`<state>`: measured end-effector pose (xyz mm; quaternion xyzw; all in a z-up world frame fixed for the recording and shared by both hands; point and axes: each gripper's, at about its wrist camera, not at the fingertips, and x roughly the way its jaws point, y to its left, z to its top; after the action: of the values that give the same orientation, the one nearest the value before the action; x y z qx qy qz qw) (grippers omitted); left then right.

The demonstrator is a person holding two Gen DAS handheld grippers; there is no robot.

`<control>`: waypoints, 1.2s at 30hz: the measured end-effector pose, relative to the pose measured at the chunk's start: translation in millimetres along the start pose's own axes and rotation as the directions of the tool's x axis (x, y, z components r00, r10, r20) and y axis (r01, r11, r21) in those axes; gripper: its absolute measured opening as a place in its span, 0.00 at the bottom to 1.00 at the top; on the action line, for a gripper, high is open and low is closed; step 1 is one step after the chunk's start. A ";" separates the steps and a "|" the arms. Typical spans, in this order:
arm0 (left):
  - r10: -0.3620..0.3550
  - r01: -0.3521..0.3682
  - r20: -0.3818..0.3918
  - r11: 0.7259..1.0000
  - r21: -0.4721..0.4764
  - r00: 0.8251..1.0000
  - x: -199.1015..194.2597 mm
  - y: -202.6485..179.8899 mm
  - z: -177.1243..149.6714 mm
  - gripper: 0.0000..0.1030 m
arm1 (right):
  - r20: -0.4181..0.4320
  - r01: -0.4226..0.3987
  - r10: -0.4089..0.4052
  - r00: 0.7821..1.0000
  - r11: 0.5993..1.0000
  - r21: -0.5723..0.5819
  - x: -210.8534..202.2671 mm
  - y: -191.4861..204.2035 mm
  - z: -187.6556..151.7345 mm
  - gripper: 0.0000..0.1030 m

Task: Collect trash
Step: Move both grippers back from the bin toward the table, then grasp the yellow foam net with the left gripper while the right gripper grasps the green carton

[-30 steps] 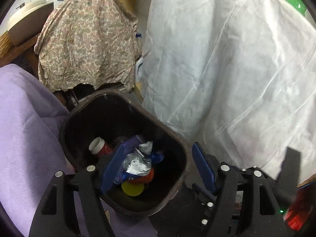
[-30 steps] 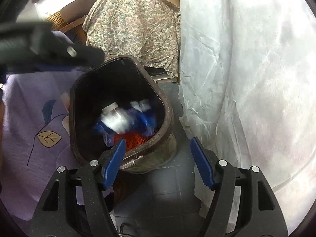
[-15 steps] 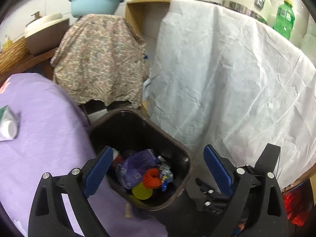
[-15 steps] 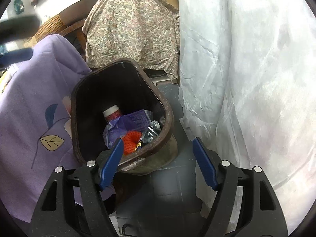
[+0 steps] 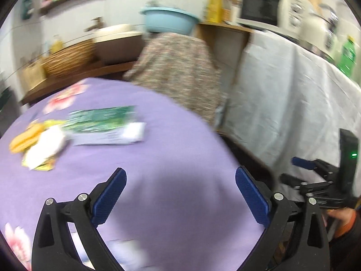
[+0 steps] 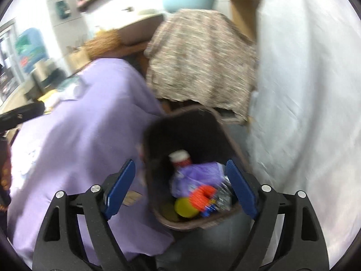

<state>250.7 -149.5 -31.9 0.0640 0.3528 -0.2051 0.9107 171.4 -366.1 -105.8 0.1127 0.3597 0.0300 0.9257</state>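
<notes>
In the left wrist view the left tool (image 5: 179,194) sits at the bottom of the frame with its blue pads far apart; its jaws are opening and nothing lies between them but the purple cloth of the desk (image 5: 180,158). Trash lies on that cloth in the left half of the frame: a green and white carton (image 5: 106,124) on its side, and just beside it, to the lower left, a blurred heap of white and yellow wrappers (image 5: 38,142). At the right edge the other tool shows as a black body with a small green light.

In the right wrist view the right tool (image 6: 180,187) is at the bottom centre, its jaws opening too, with nothing gripped. Between and beyond its pads, lower centre of the frame, stands the dark bin (image 6: 227,140) on the floor, beside the hanging purple cloth. Inside it lie a red container with a white cap (image 6: 180,158), a purple bag (image 6: 200,174), an orange mesh piece (image 6: 200,197) and a yellow disc (image 6: 186,207). A white sheet (image 6: 304,101) fills the right side, and a flowered cloth (image 6: 198,61) hangs above the bin in the upper centre.
</notes>
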 end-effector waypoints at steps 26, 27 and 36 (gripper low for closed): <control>0.257 -0.254 -0.019 0.940 -0.229 0.966 27.8 280.2 17.5 0.64 | -0.036 -0.190 0.190 0.981 0.906 -0.379 17.9 177.1 67.8 0.81; 0.234 -0.234 -0.028 0.942 -0.240 0.972 32.8 281.6 17.2 0.56 | -0.035 -0.190 0.191 0.981 0.903 -0.387 18.8 181.4 69.8 0.81; 0.231 -0.212 0.051 0.947 -0.243 0.972 -0.2 265.5 10.6 0.18 | -0.031 -0.198 0.206 0.978 0.872 -0.448 36.5 217.5 89.5 0.81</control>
<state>368.3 88.8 -31.3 -0.0134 0.3289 -0.0607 0.9423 264.2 -166.3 -15.7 -0.0668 0.3210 0.2079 0.9216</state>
